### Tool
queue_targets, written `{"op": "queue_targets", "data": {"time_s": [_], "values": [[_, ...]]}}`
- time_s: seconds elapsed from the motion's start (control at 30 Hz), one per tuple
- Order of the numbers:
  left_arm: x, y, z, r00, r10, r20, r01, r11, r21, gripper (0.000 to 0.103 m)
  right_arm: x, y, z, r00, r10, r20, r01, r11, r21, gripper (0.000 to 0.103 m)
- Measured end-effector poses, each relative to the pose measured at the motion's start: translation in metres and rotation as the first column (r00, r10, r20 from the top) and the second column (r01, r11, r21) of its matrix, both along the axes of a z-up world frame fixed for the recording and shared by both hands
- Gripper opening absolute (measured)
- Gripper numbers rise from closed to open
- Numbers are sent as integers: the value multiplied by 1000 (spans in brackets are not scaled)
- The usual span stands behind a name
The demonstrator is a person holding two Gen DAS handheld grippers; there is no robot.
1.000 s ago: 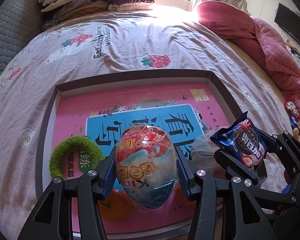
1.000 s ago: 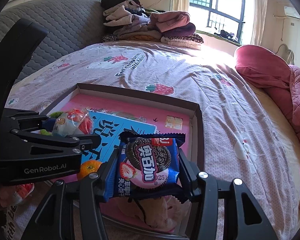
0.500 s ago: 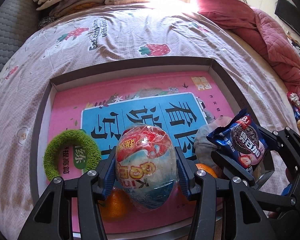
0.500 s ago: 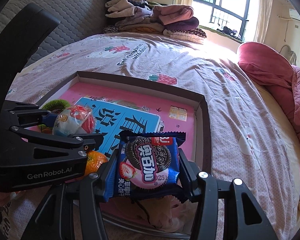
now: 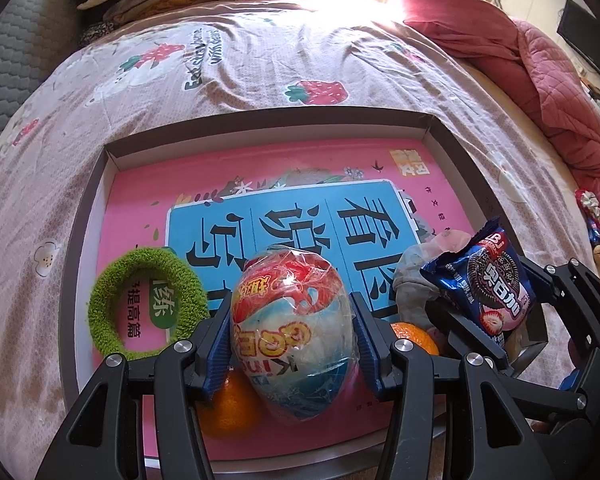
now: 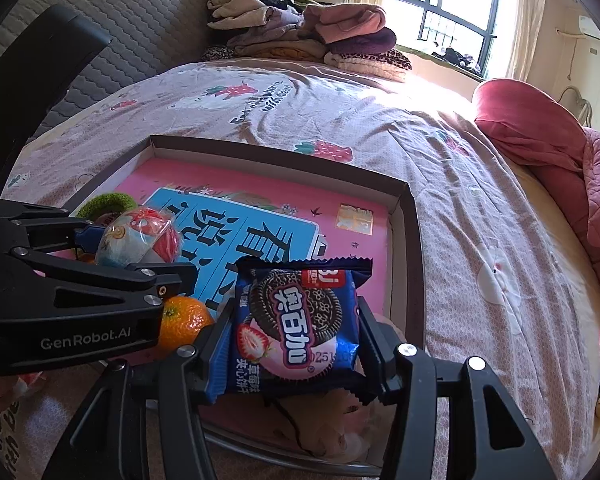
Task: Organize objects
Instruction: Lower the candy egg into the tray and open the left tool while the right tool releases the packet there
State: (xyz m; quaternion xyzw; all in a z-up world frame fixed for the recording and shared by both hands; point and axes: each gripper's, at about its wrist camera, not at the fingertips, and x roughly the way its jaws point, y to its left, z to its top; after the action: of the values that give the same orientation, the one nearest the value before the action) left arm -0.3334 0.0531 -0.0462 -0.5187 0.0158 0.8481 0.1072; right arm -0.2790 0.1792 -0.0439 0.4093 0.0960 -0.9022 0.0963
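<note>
Pinching a wrapped toy egg (image 5: pixel 292 332) between its blue pads, the left claw (image 5: pixel 292 344) hovers over the near edge of a shallow cardboard tray (image 5: pixel 268 118). The right claw (image 6: pixel 296 340) grips a blue Oreo strawberry cookie packet (image 6: pixel 296 324) above the tray's near right corner. Inside the tray lie a pink book (image 5: pixel 300 164), a green fuzzy ring (image 5: pixel 112 320), two oranges (image 6: pixel 184 320) and a crumpled cloth (image 5: pixel 412 280). The tray rests on a bed (image 5: pixel 260 60) with a strawberry-print sheet.

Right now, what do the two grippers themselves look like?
Both are matte black, angular frames with triangular cut-outs and silver screw heads. The fingers carry blue ribbed pads. The left gripper has white "GenRobot.AI" lettering on its side. The right gripper matches it. No cables or sleeves show.
</note>
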Motion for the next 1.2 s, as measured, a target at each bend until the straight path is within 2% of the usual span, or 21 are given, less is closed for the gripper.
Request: {"op": "queue_targets", "data": {"time_s": [0.7,1.2], "values": [[9,-8,5,1000,26,-10,-26,999,-28,63,3,0,6,1000,-5,3,5,1000,3,57],[29,-11,35,998,27,-64,-30,999,-43,65,16,6,32,998,-19,-55,17,999,-37,57]]}}
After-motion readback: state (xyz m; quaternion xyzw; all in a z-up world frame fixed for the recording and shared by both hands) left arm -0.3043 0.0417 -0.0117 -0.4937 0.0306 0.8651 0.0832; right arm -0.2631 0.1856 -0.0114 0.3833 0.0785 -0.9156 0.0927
